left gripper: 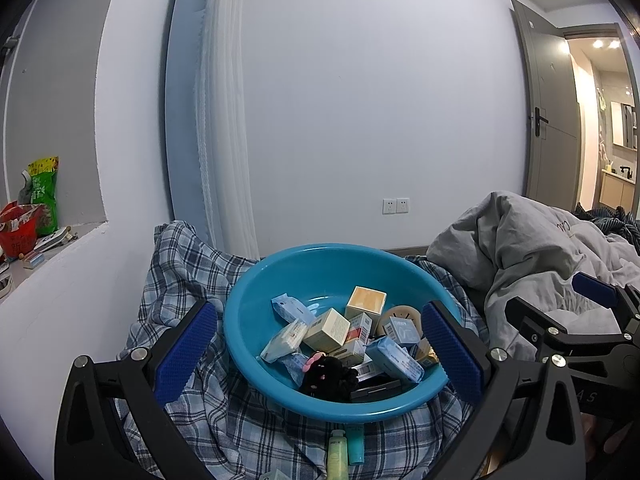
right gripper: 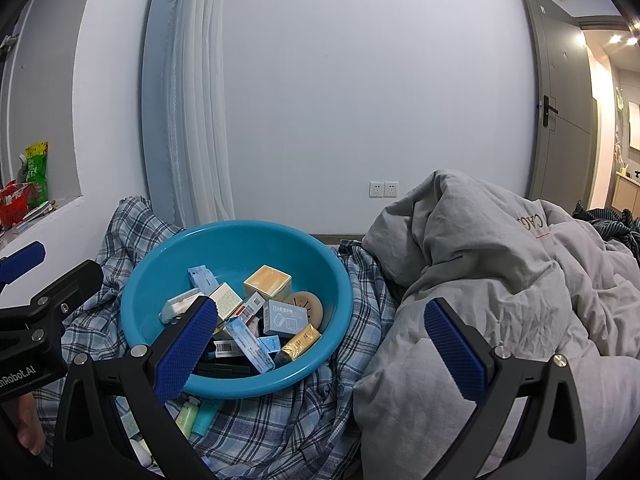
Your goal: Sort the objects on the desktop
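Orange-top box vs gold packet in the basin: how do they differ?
The orange-top box is a squat cube; the gold packet is slim and long. The box sits toward the far side of the blue basin, the packet at the near rim. The box looks matte, the packet shiny. Both lie loose in the basin, ungripped.

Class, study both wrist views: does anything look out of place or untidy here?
Yes. The blue basin sits tilted on rumpled plaid cloth, its small boxes heaped at all angles. Two tubes lie outside it, on the cloth by its near rim.
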Action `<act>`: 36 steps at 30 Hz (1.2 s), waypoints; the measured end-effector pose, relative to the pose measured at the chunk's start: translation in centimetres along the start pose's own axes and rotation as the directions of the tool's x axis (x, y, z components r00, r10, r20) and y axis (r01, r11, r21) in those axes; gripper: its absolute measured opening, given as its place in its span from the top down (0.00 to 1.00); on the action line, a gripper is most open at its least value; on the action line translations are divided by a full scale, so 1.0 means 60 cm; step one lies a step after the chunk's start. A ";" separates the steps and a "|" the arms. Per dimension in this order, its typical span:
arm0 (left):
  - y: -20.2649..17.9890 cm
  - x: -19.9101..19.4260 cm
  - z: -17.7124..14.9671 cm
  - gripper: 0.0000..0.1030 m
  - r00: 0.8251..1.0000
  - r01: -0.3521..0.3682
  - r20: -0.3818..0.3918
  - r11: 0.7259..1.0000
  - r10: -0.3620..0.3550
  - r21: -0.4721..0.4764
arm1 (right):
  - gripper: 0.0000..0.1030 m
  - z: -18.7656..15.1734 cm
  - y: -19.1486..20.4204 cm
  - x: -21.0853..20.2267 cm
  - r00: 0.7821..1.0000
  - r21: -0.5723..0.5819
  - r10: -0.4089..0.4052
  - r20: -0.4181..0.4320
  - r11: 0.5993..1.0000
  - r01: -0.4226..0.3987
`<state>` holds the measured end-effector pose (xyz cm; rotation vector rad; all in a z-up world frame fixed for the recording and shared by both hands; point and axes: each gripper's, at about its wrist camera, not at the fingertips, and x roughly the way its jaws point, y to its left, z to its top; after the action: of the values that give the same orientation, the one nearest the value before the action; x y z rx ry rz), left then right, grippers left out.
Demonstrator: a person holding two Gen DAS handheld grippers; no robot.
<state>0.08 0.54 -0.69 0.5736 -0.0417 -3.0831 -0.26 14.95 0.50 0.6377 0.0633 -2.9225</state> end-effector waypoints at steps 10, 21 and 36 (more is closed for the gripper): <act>0.000 0.000 0.001 0.00 1.000 0.000 -0.003 1.000 0.000 0.002 | 0.00 -0.003 0.000 0.000 1.000 0.000 0.000 0.000 1.000 0.000; -0.001 0.001 -0.005 0.00 1.000 0.003 -0.013 1.000 -0.003 0.009 | 0.00 -0.003 0.001 0.000 1.000 -0.002 0.002 -0.001 1.000 -0.002; 0.009 0.016 -0.002 0.00 0.998 0.010 -0.069 1.000 -0.011 -0.016 | 0.00 0.001 -0.003 -0.001 0.999 0.008 0.015 -0.034 1.000 -0.015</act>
<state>-0.77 -0.01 -1.13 0.6808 -0.0147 -3.0679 -0.25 15.10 0.59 0.6859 0.0507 -2.8995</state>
